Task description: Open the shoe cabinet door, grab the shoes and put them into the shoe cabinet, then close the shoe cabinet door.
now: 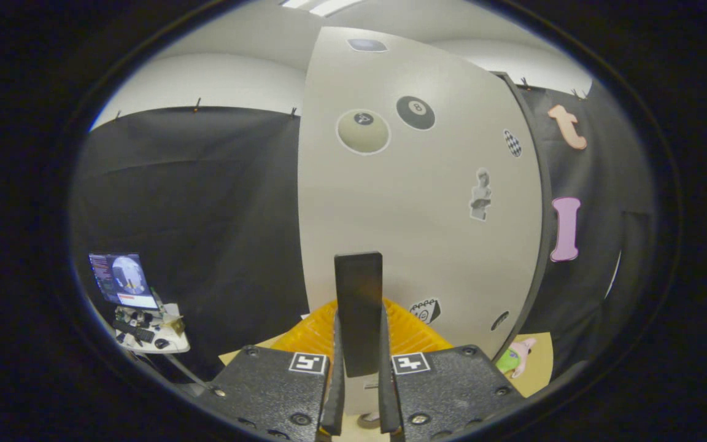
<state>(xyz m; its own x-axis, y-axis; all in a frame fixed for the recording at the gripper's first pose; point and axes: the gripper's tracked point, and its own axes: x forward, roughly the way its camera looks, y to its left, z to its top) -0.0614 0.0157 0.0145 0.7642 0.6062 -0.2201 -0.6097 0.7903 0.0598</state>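
Shoe cabinet door stands directly ahead of the tool, at its twelve o'clock, a pale panel rising tall beyond the fingers. A dark, flat upright handle on that door sits between the two fingers, which are drawn close against its sides and appear clamped on it. Behind the handle's lower part, from about eleven to one o'clock, an orange ridged object spreads out at the foot of the door; what it is cannot be told. Stickers dot the door: an eight-ball sticker and a pale ball sticker at twelve o'clock high up, a statue-bust sticker at one o'clock, and a checkered one near the door's far edge. At about three o'clock, low beside the door, a small green and pink toy-like thing lies on a tan floor. At nine o'clock, well apart from the tool, a lit monitor stands on a small white desk with clutter.
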